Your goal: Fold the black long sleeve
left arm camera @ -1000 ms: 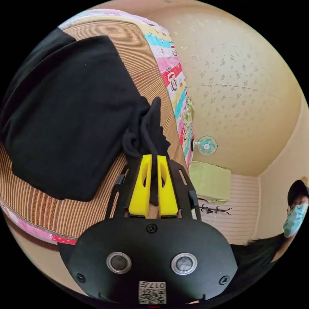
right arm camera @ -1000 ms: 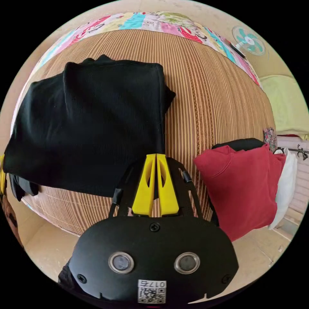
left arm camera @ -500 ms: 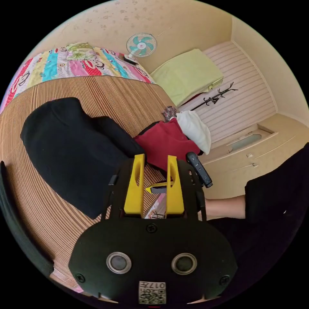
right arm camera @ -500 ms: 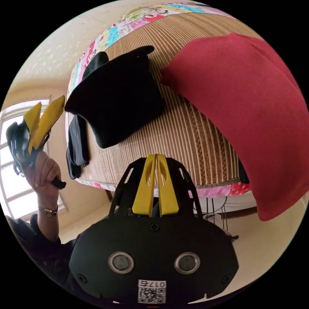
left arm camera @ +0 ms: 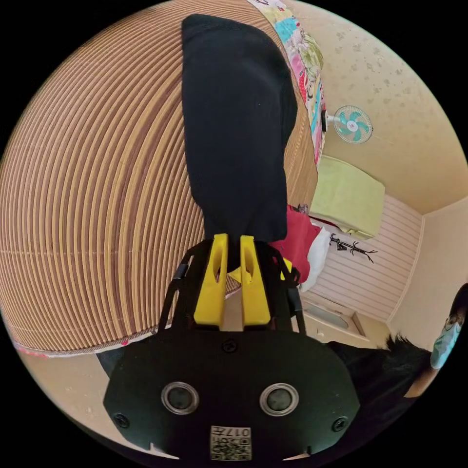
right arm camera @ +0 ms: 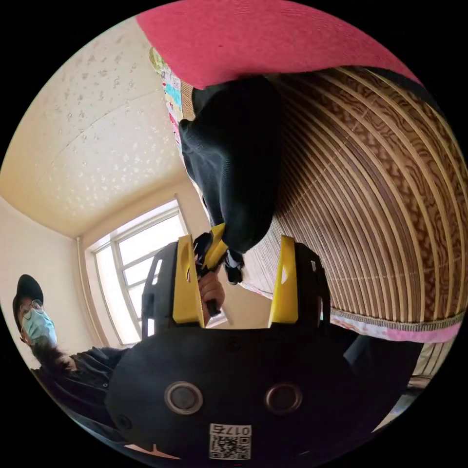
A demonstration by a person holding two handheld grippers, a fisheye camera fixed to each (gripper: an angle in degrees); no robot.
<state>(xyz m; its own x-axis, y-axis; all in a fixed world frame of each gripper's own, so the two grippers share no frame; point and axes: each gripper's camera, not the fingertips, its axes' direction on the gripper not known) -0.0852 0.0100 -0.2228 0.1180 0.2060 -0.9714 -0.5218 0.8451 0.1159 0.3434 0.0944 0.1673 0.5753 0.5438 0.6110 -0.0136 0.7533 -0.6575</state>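
Your left gripper now has its yellow jaws drawn close at the near edge of the folded black long sleeve; half a second ago they stood well apart, clear of the cloth. Whether they actually pinch the cloth you cannot tell from the left gripper view. In the right gripper view the left gripper sits against the shirt's lower end, with your hand below it. Your right gripper has gone the other way: its jaws, pressed together a moment ago, are now spread wide with nothing between them. The shirt lies on the striped bamboo mat, beside the red garment. A wall fan shows beyond the bed.
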